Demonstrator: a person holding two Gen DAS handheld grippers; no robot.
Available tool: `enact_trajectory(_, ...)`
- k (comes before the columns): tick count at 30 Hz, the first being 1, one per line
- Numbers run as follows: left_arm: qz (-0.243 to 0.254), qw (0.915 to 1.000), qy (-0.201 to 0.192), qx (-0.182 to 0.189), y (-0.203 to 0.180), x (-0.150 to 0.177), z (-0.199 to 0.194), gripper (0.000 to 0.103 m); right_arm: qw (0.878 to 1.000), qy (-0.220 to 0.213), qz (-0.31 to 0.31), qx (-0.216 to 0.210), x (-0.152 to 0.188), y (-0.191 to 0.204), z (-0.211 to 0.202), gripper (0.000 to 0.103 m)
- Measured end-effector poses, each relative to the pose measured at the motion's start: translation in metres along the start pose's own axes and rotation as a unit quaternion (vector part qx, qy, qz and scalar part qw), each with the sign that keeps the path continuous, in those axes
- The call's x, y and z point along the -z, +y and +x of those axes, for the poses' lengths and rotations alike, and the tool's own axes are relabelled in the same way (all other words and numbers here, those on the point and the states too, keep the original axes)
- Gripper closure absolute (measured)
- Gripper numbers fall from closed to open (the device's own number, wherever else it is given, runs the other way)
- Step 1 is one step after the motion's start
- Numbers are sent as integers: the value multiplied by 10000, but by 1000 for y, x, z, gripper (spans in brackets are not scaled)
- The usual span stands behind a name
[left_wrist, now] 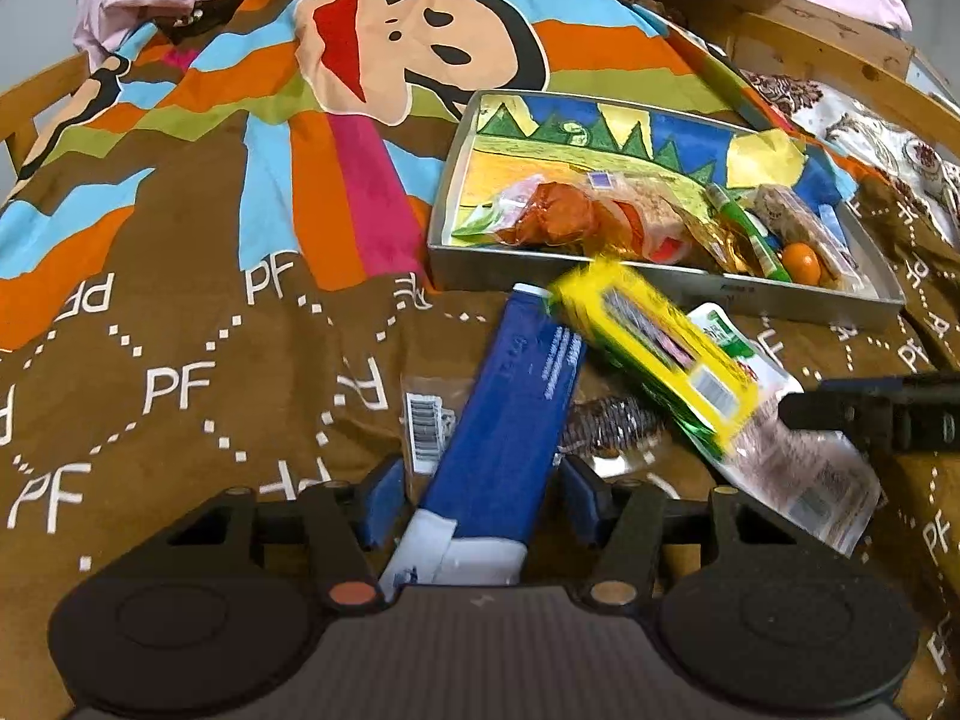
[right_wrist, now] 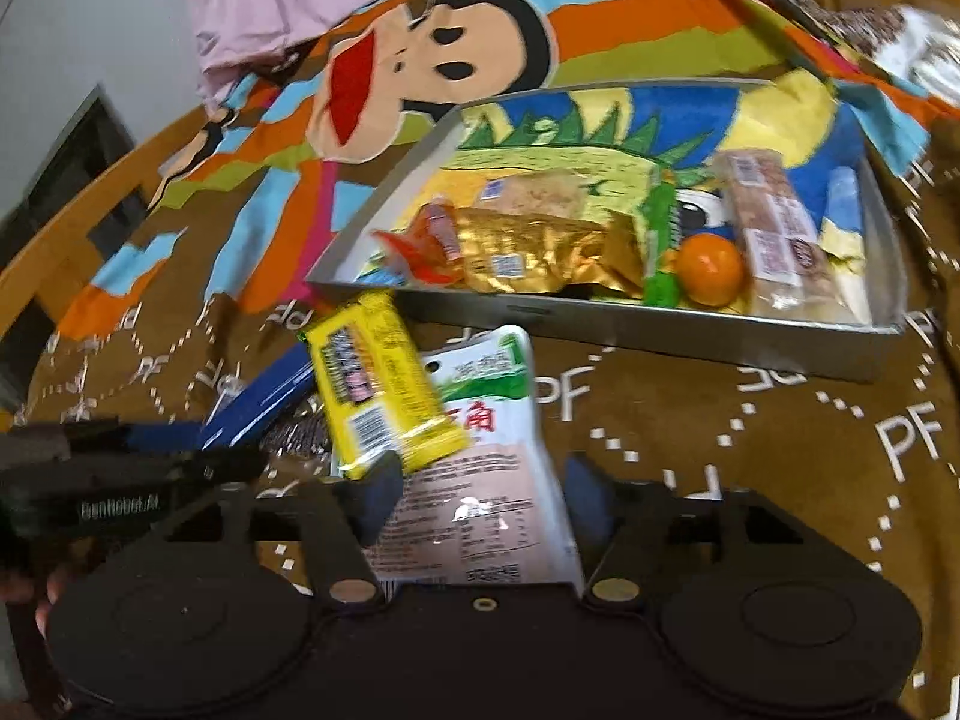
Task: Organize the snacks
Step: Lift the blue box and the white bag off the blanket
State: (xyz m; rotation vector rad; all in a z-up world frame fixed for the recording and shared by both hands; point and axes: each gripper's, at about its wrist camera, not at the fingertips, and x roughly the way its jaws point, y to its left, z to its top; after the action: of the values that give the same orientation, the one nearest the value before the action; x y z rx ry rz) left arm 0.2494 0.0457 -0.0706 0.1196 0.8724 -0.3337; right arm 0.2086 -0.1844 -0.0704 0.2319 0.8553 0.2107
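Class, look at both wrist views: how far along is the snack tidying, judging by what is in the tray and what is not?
Done: several snacks and an orange fruit lie in the grey metal tray. In hand: the left gripper straddles the blue packet. Left: the yellow packet and white pouch on the bedcover.

- The left gripper (left_wrist: 480, 501) sits low in the frame, jaws apart, with the blue packet (left_wrist: 510, 420) running up between its blue pads (left_wrist: 384, 501); actual contact can't be made out.
- A yellow snack bar (left_wrist: 654, 354), blurred, lies tilted across the blue packet's far end and over a white pouch (left_wrist: 804, 456).
- A dark-wrapped snack (left_wrist: 612, 420) peeks out beneath them.
- Behind, the metal tray (left_wrist: 660, 282) holds an orange-red packet (left_wrist: 552, 219), a gold wrapper (left_wrist: 720, 240), a green stick (left_wrist: 750, 228) and a small orange (left_wrist: 801, 263).
- The other gripper's black finger (left_wrist: 870, 414) pokes in from the right edge.
- Everything rests on the cartoon bedspread (left_wrist: 180, 300).
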Motion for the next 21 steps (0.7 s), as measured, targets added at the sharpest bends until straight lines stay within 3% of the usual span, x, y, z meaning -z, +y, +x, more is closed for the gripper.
enact_trajectory(6,-100,9999,-41,70,5,-4,5,40,9975,51,-681,153,8,23,10,12)
enact_trajectory(12,-7,10000,-18,0,1,-3,4,43,9992,91,-385,-48,11,20,17,1)
enact_trajectory(15,26,9999,59,-77,-2,-2,3,48,9991,139,-388,-22,11,20,21,2)
enact_trajectory(21,137,9995,187,-221,-8,1,-2,53,9981,99,-575,209,19,26,17,15)
